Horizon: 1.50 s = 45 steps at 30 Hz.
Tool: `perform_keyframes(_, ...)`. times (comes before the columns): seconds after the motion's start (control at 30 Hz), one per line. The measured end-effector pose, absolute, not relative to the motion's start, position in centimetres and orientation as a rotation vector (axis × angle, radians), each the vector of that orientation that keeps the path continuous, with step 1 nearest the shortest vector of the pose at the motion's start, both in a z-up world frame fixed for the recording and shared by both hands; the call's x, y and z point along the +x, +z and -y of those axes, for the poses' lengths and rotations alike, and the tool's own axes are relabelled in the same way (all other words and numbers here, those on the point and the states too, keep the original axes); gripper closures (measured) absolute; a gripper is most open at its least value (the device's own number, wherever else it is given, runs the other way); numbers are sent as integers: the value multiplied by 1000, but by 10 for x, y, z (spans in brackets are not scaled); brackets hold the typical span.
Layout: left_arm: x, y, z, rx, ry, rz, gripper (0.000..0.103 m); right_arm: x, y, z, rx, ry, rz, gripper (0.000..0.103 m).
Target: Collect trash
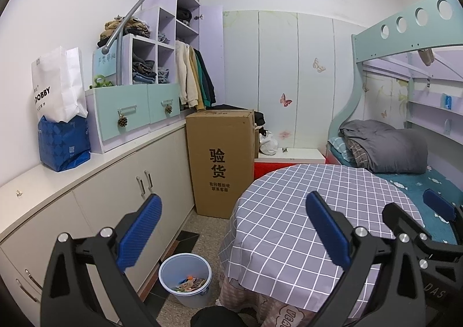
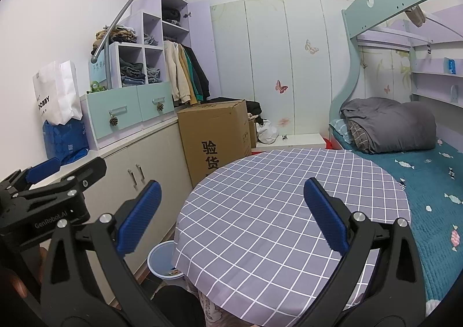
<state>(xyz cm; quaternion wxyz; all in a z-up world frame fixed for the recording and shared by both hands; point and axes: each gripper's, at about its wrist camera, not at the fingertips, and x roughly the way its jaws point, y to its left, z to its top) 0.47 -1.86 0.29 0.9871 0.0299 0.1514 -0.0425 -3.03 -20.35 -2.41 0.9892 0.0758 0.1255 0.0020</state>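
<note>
Below the left gripper (image 1: 234, 230), whose fingers (image 1: 139, 231) are spread and empty, sits the trash bin (image 1: 185, 279) beside the table (image 1: 289, 225).

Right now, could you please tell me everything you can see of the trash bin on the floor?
The trash bin is a round, pale blue bucket that looks like plastic, standing upright and open with no lid. It sits on the floor between the low white cabinets and the round table with the grey checked tablecloth, whose hanging edge hides part of the bin in the right wrist view. Its bottom holds a small layer of mixed colourful scraps; most of the bin is unfilled. Neither gripper touches it.
</note>
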Motion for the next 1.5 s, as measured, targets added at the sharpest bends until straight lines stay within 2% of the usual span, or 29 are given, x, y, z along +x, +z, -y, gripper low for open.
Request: perform_keyframes(1.5,6,2,25,76,-112,-304,5,-33,-26,206,154,1,-252,7)
